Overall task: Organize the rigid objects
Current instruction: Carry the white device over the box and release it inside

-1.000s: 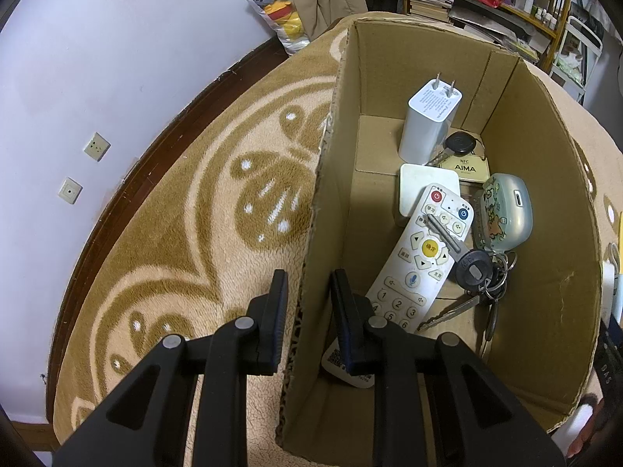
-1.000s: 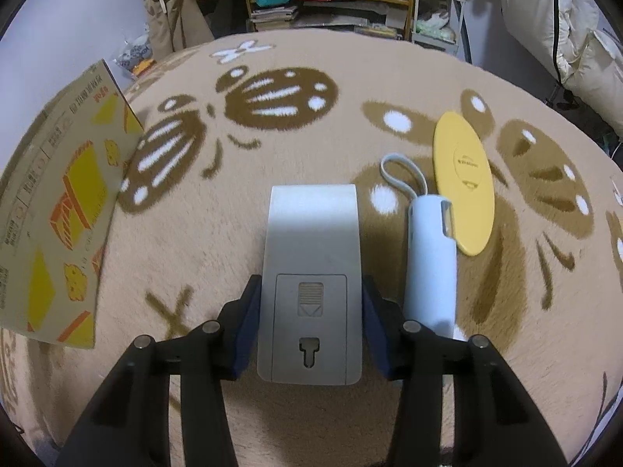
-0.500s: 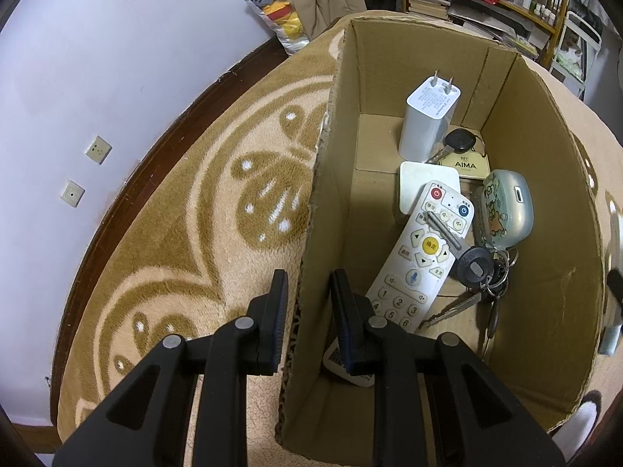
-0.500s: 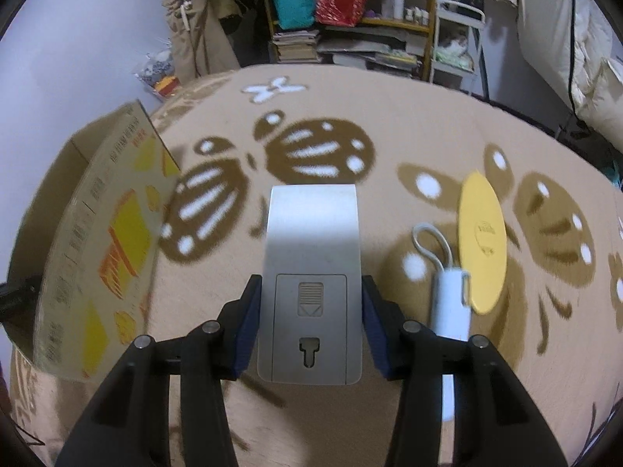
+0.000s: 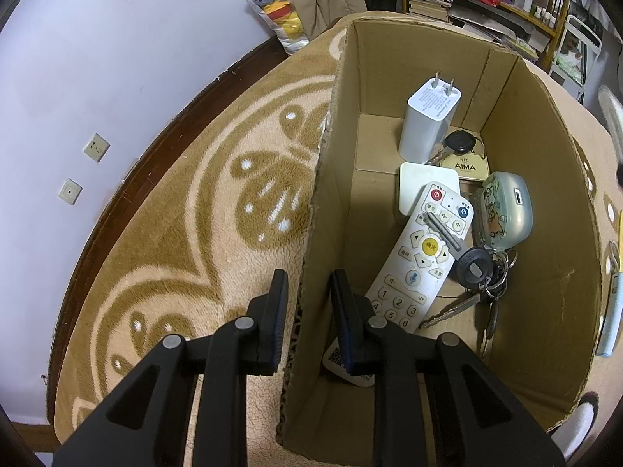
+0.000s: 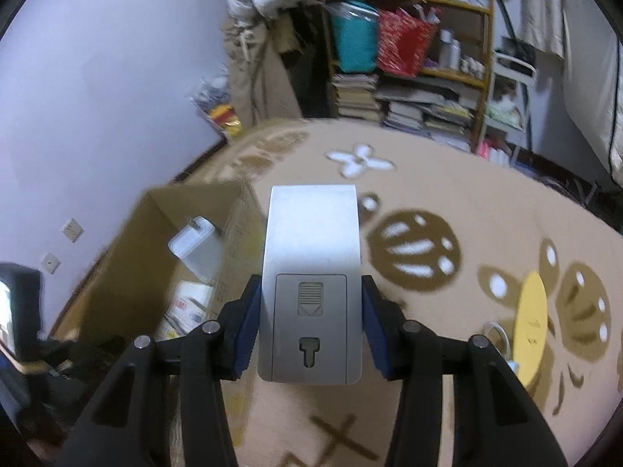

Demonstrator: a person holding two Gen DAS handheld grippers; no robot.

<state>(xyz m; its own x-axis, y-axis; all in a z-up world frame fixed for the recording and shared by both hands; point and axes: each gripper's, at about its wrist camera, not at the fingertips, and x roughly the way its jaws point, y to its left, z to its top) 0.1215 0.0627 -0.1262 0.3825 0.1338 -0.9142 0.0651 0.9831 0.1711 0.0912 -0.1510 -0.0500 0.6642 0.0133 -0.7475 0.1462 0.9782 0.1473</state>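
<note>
**Grey remote lifted toward the box; box wall pinned**

Since the earlier frame the right tongs (image 6: 309,330) have risen off the rug and swung left: the cardboard box (image 6: 155,241), then only a printed side at the edge of view, now shows its open mouth just left of the load. The left tongs have not shifted.

- Right tongs: clamped on the grey remote (image 6: 311,272), back side up, battery cover showing. Blue pads press its two long edges near the rear end; the front half juts forward, unsupported.
- Left tongs (image 5: 307,311): closed on the box's near wall (image 5: 323,194), one finger outside, one inside, steadying it.
- Box contents: white remote (image 5: 420,257), white charger (image 5: 426,124), key bunch (image 5: 483,276), a pale pouch-like case (image 5: 502,210), a white square piece, a small card.
- On the rug (image 6: 467,202): yellow disc (image 6: 531,323); a pale blue item mostly hidden.

Handling, as judged: the grey remote looks stiff, light, smooth plastic with parallel sides, so an edge pinch suits it. Held near one end, it may pivot or slip if swung fast. The battery cover could slide; keep pads off it. Free floor in the box seems to lie along the left wall.
</note>
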